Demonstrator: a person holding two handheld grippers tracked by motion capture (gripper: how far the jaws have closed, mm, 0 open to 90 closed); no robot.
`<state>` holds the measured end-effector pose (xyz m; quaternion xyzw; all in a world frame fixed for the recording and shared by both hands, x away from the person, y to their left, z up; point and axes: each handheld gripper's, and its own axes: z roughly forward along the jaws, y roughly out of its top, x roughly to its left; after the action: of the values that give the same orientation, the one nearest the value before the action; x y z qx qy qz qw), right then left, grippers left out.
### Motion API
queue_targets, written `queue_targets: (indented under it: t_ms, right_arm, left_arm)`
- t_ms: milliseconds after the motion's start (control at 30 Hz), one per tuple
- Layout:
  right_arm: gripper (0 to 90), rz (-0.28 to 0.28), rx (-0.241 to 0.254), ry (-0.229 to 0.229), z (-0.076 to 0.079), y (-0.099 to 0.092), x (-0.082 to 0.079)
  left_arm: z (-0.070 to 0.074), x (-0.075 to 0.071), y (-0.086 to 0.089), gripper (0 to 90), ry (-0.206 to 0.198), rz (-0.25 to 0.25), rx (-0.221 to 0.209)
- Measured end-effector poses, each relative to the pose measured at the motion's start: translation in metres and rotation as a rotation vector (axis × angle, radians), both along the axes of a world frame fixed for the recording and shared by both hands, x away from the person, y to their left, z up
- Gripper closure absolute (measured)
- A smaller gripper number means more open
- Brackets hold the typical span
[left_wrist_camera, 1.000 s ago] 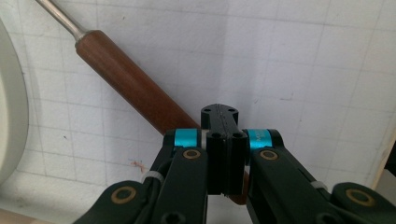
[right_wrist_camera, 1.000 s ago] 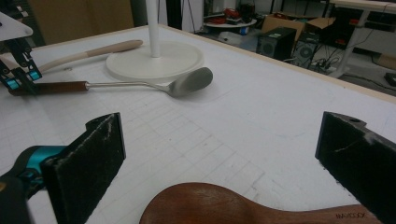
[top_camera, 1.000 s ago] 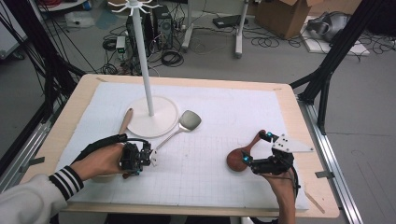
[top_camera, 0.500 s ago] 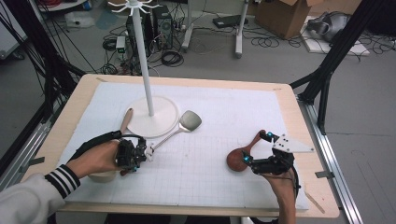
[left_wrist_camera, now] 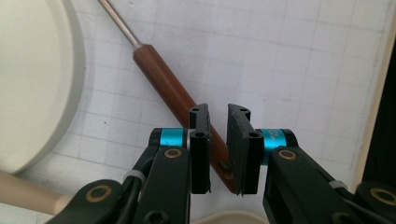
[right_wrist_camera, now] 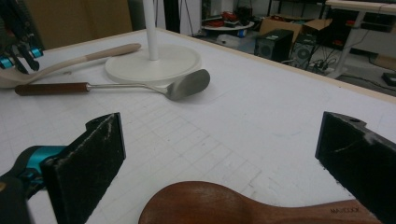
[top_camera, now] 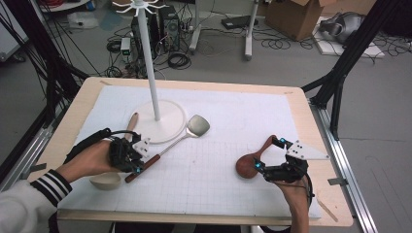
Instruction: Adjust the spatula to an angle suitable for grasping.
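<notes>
Our left gripper (left_wrist_camera: 217, 151) hung just above the brown end of the spatula's wooden handle (left_wrist_camera: 175, 100), its jaws narrow; they had just been opening a little, and the handle lay below the gap with the pads apparently not pressing on it. The metal spatula (top_camera: 167, 145) lay flat near the mat's left edge, its blade (top_camera: 198, 125) just beside the rim of the white stand's base (top_camera: 160, 127), with a pale wooden spoon (top_camera: 107, 180) close to the handle's end. We judged the spatula stiff and light, blade-heavy, its thin steel shaft slippery, so the thick wooden handle seemed the better hold. Our right gripper (top_camera: 268, 154) stood wide open around the dark wooden spoon (top_camera: 248, 165) toward the mat's right edge, its pads (right_wrist_camera: 88, 161) clear of it.
</notes>
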<state>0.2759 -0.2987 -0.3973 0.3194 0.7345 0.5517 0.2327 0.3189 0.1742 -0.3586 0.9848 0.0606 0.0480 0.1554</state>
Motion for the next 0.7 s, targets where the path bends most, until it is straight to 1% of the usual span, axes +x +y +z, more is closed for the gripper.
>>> queue_targets:
  t_ms: [33, 100, 133, 167, 200, 300, 367, 400, 433, 500, 567, 600, 633, 700]
  right_arm:
    - [0.5, -0.003, 0.003, 0.006, 0.0, -0.001, -0.001]
    - [0.5, -0.009, 0.006, 0.0, 0.0, -0.003, -0.001]
    - [0.5, -0.011, 0.008, -0.005, 0.001, -0.003, -0.001]
    - [0.5, -0.012, 0.008, -0.001, 0.001, -0.004, -0.002]
    - [0.5, -0.011, 0.008, -0.001, 0.001, -0.004, -0.002]
    - [0.5, -0.009, -0.004, 0.002, 0.0, -0.002, -0.001]
    - [0.5, -0.008, -0.008, 0.005, 0.0, 0.0, 0.0]
    - [0.5, -0.006, -0.01, 0.007, 0.0, 0.0, 0.0]
    - [0.5, -0.005, -0.012, 0.004, 0.0, 0.0, 0.0]
    - [0.5, -0.006, -0.012, 0.006, 0.0, 0.0, 0.0]
    - [0.5, -0.002, -0.013, 0.001, 0.0, 0.0, 0.0]
    - [0.5, -0.002, -0.01, -0.005, 0.001, 0.0, 0.0]
    - [0.5, -0.001, -0.007, 0.001, 0.001, 0.0, 0.0]
    - [0.5, 0.001, -0.009, 0.0, 0.001, 0.001, -0.001]
  left_arm:
    - [0.002, 0.002, 0.001, 78.7, -0.006, 0.0, -0.008]
    - [0.004, 0.003, 0.003, 78.8, 0.0, 0.014, -0.023]
    - [0.005, 0.003, 0.004, 78.8, -0.009, 0.005, -0.025]
    - [0.005, 0.003, 0.004, 78.8, -0.007, 0.013, -0.036]
    - [0.007, 0.003, 0.005, 78.6, -0.014, 0.003, -0.033]
    - [0.009, 0.003, 0.007, 76.9, -0.013, 0.015, -0.062]
    - [0.011, 0.003, 0.01, 75.3, -0.018, 0.01, -0.079]
    - [0.012, 0.003, 0.011, 74.2, -0.019, 0.018, -0.095]
    - [0.014, 0.004, 0.013, 74.0, -0.02, 0.019, -0.1]
    - [0.017, 0.004, 0.017, 72.4, -0.016, 0.02, -0.143]
    - [0.02, 0.005, 0.022, 68.6, -0.013, 0.025, -0.177]
    - [0.021, 0.006, 0.025, 66.3, -0.026, 0.023, -0.197]
    - [0.022, 0.006, 0.027, 64.2, -0.024, 0.034, -0.22]
    - [0.024, 0.005, 0.033, 59.5, -0.041, 0.042, -0.261]
